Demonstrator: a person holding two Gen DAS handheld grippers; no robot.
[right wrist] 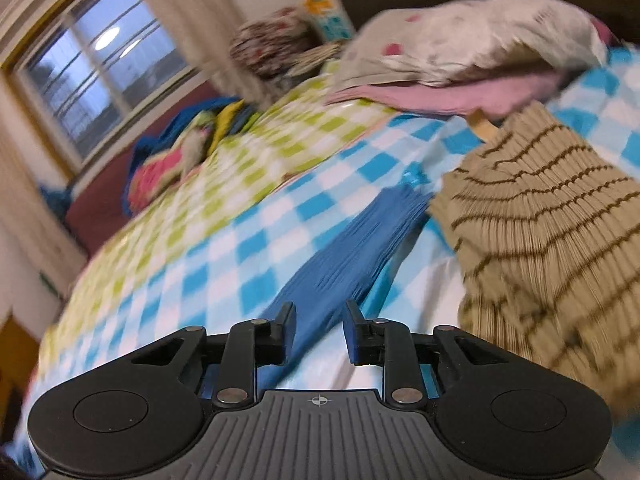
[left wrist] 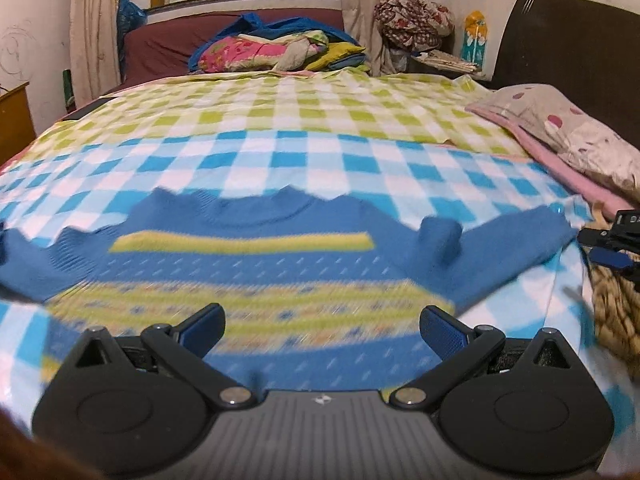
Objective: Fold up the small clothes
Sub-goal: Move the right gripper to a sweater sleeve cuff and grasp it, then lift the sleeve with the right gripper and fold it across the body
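Sweater: I see a blue sweater (left wrist: pixel 248 264) with yellow patterned bands spread flat on the bed, neck pointing away from me, both sleeves out to the sides. The picture is blurred, so I cannot read the finer pattern.
Left gripper: my left gripper (left wrist: pixel 322 330) hangs over the sweater's lower band with its jaws spread wide and nothing between them.
Right gripper: my right gripper (right wrist: pixel 320 330) is tilted over the sweater's right sleeve (right wrist: pixel 352 252); the jaws stand apart with the blue cloth showing in the gap. I cannot tell whether the pads touch it.
Bed: the checked bedsheet (left wrist: pixel 280 160) is blue and white near me, green and white farther off.
Beside the sleeve: a tan knit with dark stripes (right wrist: pixel 552 240) lies just to the right of the sleeve end.
Far side: a spotted pillow (left wrist: pixel 568 128) sits on a pink cloth at the bed's right edge, and a pile of bright clothes (left wrist: pixel 276 52) lies beyond the bed under the window.
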